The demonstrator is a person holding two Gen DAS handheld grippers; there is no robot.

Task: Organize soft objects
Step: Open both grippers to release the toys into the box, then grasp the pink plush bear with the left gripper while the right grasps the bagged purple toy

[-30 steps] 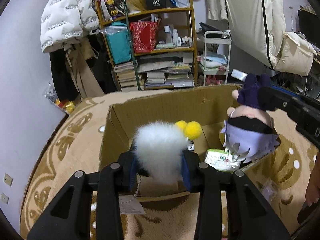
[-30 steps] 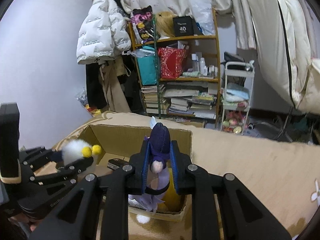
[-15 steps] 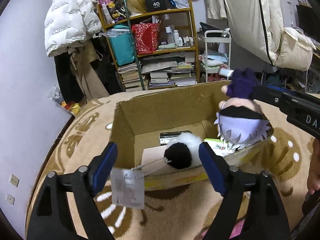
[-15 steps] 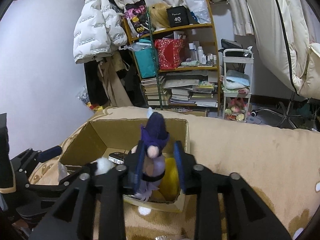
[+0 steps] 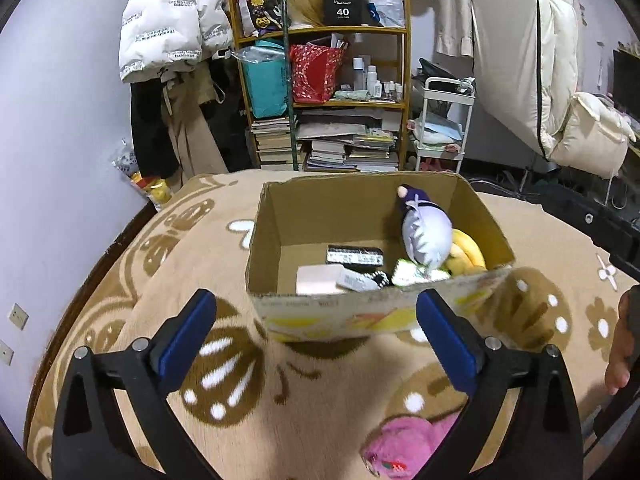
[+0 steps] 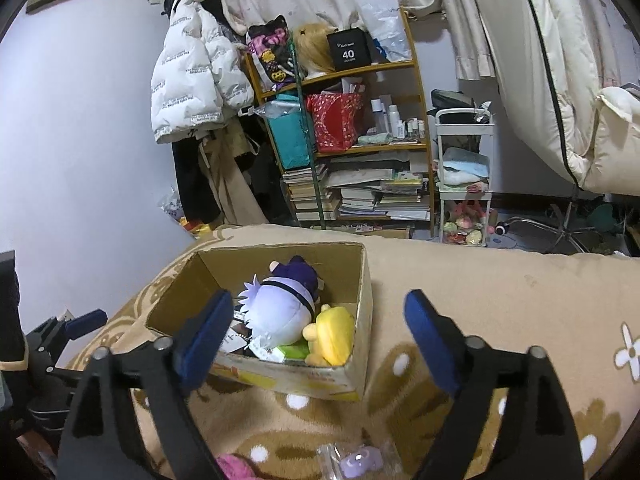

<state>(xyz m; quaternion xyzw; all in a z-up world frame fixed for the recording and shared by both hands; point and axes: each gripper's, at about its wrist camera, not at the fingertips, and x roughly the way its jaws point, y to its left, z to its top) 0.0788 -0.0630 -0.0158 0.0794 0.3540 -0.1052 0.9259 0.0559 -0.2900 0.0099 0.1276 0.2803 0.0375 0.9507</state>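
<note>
Left wrist view: the left claw (image 5: 316,322) stands wide apart with nothing between its blue pads; its jaws have just been opening. The box (image 5: 360,314) sits on the blanket (image 5: 160,276) just beyond the claw's tips, its near wall between the two pads in the picture. Inside the box, at its right side, a purple doll (image 5: 426,236) lies head toward the claw, leaning on a yellow plush (image 5: 468,252) in the right corner. Near the front wall of the box lie a pink card (image 5: 320,280), a black packet (image 5: 354,256) and a green pack (image 5: 412,274). A pink plush (image 5: 404,448) lies on the blanket on the claw's side of the box, low and right of centre.

In the right wrist view, the right claw (image 6: 318,334) is also spread wide and empty, its jaws having just been opening. The box (image 6: 360,364) lies just ahead of it, toward its left pad. The doll (image 6: 280,308) and the yellow plush (image 6: 332,336) rest inside, clear of the pads. A small clear bag (image 6: 356,460) lies on the blanket (image 6: 500,292), nearer than the box.
</note>
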